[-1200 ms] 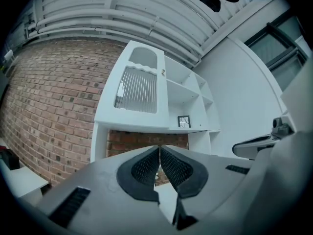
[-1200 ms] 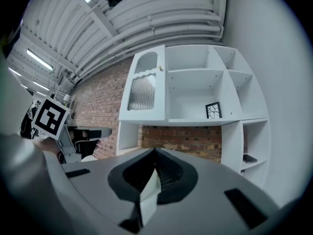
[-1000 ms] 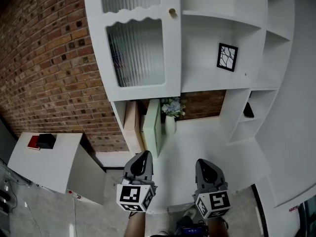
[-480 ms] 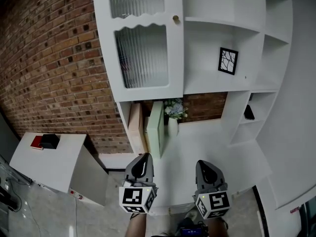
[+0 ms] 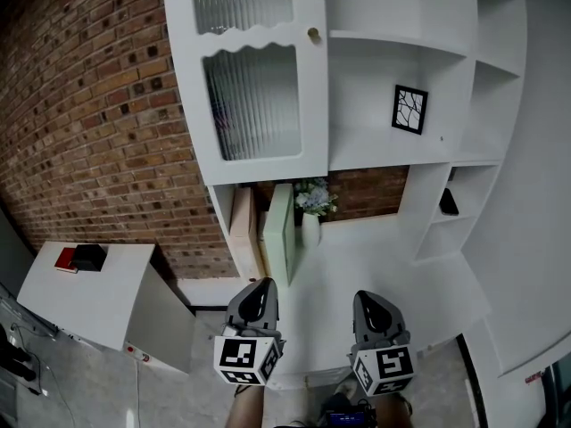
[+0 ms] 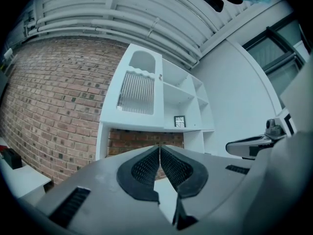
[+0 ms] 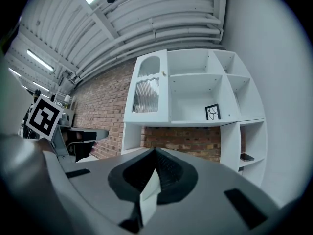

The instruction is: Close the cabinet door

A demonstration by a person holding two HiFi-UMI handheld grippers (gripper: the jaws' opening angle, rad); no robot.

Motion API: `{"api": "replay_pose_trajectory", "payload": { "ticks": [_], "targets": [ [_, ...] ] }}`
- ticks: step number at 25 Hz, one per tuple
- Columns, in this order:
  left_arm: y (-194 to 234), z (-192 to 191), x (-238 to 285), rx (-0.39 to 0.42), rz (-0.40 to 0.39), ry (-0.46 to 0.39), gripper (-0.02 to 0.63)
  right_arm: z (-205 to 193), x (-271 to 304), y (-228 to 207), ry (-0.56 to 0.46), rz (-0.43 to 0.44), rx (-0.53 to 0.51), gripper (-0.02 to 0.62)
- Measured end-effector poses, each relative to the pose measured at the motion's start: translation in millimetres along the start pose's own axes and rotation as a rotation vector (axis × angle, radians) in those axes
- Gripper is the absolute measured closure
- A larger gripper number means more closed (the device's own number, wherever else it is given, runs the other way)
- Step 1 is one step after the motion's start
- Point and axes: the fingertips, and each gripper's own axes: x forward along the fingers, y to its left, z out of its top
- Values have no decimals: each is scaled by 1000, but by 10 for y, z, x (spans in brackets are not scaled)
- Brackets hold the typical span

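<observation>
Soft, even light fills my head view: the white cabinet (image 5: 375,141) shows bright without glare, while the brick wall (image 5: 89,123) dims toward the upper left corner. The cabinet's straight edges bow near the frame's rim. Both gripper views are round fisheye pictures with black corners. In the right gripper view strip lights (image 7: 39,58) glow overhead, and my right gripper (image 7: 155,153) looks soft, close to the lens.

A red brick wall (image 5: 98,132) fills the left side, and it shows again low behind the white shelf unit (image 5: 401,34) on the far side. The floor (image 5: 80,390) is grey. At the near left stands a low white table (image 5: 98,297). Overhead run white ceiling beams (image 7: 161,23) with a strip light (image 7: 41,60). A dark-framed window (image 6: 287,29) is on the right.
</observation>
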Motion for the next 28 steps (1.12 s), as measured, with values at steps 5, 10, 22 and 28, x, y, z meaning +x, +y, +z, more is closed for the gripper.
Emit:
{"api": "replay_pose_trajectory", "payload": {
  "ticks": [5,10,22,28],
  "targets": [
    [-22,-7,40,-3,-7,-1,586,1,8,-28,6,-9,-12,595],
    [-1,-44,56,-18,-7,16,586,-7,31,-42,11,-11,-13,595],
    [29,-29,122,-32,-4,4,588,-1,84,-51,13,-9,-20,595],
    [63,-34,164,-17,-12,0,587,12,131,-62,14,-14,-20,595]
  ]
}}
